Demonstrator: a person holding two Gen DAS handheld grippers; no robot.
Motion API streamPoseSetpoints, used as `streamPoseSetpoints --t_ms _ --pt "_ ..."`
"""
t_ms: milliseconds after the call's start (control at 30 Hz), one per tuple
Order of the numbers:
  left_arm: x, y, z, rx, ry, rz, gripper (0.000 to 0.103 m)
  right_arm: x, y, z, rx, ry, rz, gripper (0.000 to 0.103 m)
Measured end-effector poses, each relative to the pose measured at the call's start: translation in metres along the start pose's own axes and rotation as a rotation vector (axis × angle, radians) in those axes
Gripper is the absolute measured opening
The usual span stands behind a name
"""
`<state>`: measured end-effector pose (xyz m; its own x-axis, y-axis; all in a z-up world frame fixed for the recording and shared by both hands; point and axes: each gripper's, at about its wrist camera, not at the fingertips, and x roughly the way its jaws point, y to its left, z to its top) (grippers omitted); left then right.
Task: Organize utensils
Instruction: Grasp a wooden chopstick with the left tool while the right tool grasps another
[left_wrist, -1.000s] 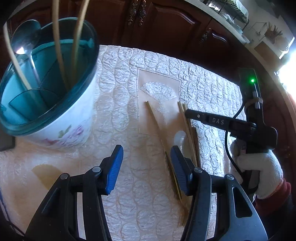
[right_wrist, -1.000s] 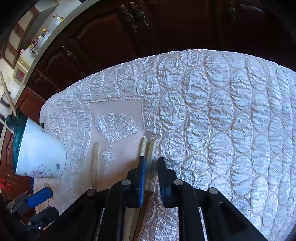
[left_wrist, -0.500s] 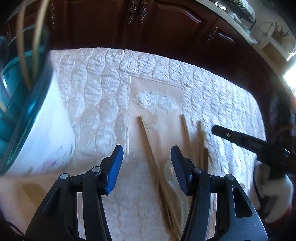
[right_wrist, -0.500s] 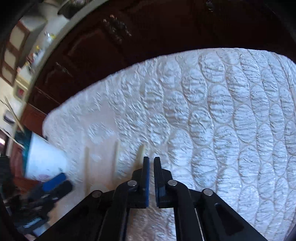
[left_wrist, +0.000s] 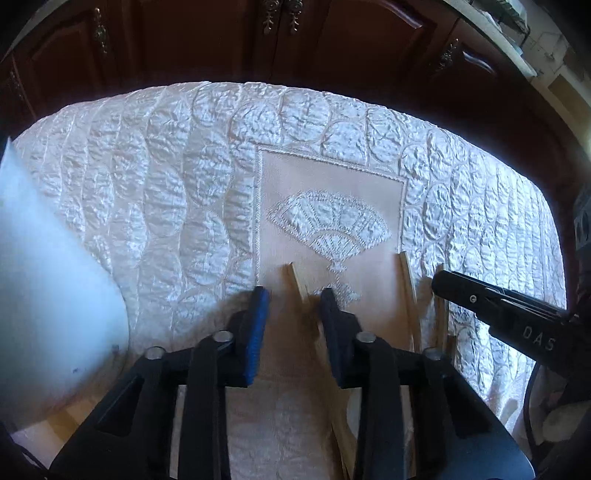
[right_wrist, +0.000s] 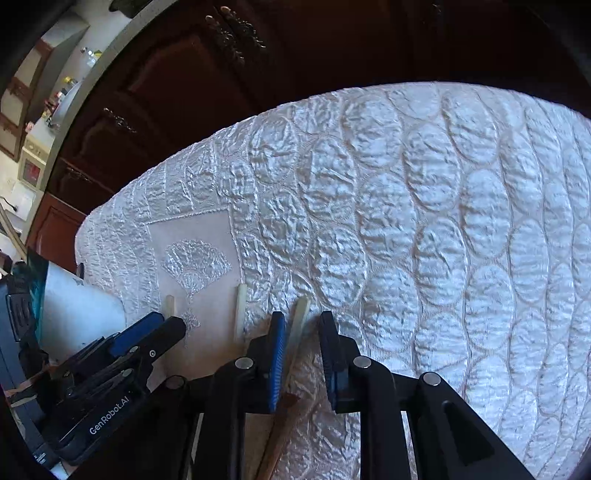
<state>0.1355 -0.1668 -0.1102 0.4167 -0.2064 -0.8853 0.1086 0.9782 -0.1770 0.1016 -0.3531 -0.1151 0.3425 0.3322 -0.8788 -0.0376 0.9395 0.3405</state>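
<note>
Slim wooden chopsticks (left_wrist: 298, 283), quilted satin tablecloth (left_wrist: 177, 177)

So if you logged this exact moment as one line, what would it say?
left gripper: open, straddling a chopstick | right gripper: open around another chopstick | third chopstick lies between | holder at left | tablecloth

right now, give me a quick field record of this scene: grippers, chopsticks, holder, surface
left gripper: open, low over the cloth, a chopstick between its fingers, not clamped
right gripper: open, a chopstick between its fingers, not clamped
left chopstick: flat on the beige panel
middle chopstick: flat at the panel's edge, between the grippers
right chopstick: flat on the quilted part
utensil holder: white with teal rim, left of the chopsticks
surface: quilted tablecloth with embroidered fan
</note>
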Motion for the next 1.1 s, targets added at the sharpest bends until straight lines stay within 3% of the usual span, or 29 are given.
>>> streamPoseSetpoints --t_ms 67,167,367,700,1100 --pt "0.002 -0.003 0.003 0.001 0.001 -0.007 0.009 0.003 0.009 0.002 -0.02 -0.009 -0.017 0.009" --pt "-0.009 -0.004 0.01 -0.02 -0.004 -0.072 0.008 0.009 0.024 0.002 -0.019 -0.031 0.012 0.008" --pt "-0.079 0.002 0.008 -0.001 -0.122 -0.198 0.008 -0.057 0.045 -0.004 -0.066 -0.179 0.062 0.005" --pt "-0.177 0.004 -0.016 0.087 -0.261 -0.236 0.006 -0.16 0.07 -0.04 -0.171 -0.362 0.089 0.005" --pt "-0.225 0.018 -0.036 0.119 -0.341 -0.213 0.004 -0.225 0.098 -0.066 -0.248 -0.456 0.079 0.005"
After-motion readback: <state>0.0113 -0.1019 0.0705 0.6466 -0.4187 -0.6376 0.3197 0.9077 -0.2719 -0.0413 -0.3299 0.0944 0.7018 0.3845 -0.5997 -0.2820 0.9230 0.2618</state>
